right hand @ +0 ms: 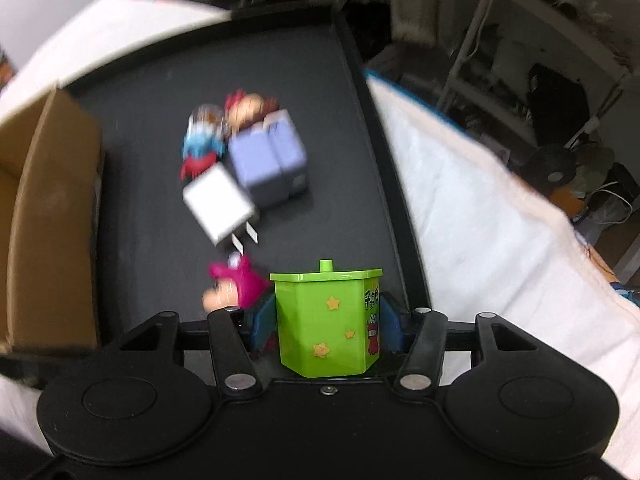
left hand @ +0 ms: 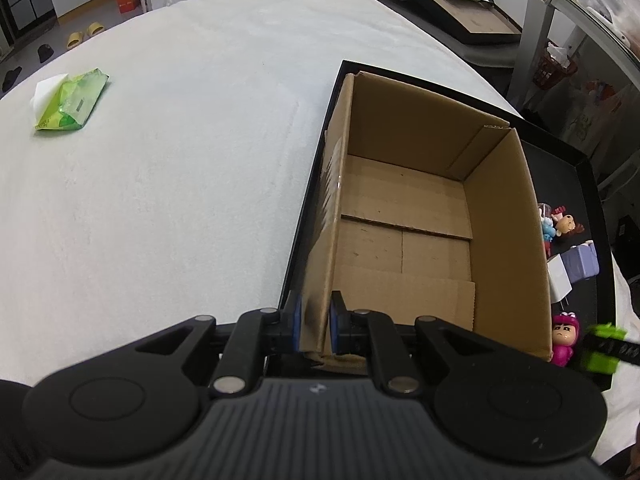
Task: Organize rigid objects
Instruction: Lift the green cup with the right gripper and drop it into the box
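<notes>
One green lidded container [right hand: 328, 320] sits clenched between the blue pads of the right tool [right hand: 328, 324], held above the near end of the black tray [right hand: 360, 120]. To do this step well, I judge it should travel leftward over the wall of the cardboard box [left hand: 508, 240], stay upright, and go down to the box floor before the pads part, since a drop from the rim could tip it. The container is a faceted bright-green tub with a knobbed lid, yellow stars and a red cartoon figure on one face. The left tool [left hand: 314, 326] pinches the box's near corner wall, steadying it; the box is empty. On the tray beside it lie a pink figurine [right hand: 236, 288], a white charger plug [right hand: 218, 204], a lilac block [right hand: 268, 160] and two more small figures, blurred. The surface below is a white bed [left hand: 180, 140] with a green tissue pack [left hand: 72, 100].
</notes>
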Tool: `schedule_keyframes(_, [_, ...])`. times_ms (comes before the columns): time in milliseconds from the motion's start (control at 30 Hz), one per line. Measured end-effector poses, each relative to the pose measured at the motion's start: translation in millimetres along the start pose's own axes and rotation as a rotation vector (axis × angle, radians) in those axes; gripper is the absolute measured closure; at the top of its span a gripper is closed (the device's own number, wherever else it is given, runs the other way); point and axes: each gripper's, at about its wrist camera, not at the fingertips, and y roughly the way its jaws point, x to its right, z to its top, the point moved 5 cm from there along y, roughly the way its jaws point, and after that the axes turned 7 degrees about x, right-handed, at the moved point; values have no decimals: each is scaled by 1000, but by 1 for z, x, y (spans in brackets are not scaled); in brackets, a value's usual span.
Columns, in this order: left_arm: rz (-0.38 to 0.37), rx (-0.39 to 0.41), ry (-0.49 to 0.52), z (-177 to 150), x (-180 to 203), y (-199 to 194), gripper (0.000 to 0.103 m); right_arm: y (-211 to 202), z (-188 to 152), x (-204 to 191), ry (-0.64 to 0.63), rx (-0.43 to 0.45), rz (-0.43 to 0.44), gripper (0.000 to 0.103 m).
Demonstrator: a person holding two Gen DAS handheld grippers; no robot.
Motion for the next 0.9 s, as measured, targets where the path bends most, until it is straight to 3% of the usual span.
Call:
schedule_keyframes(267, [-9,7,-12,-2,-1,1,92,-25,17,-28,4,109,113,51])
schedule_keyframes(567, [-21,6,-7,-1,-3,1,92,-57,66,-77,-28,293,270,51])
schedule_keyframes(900, [-35,-5,-17,2,-8,4,92,-66,73,-155,-173,303,430,51])
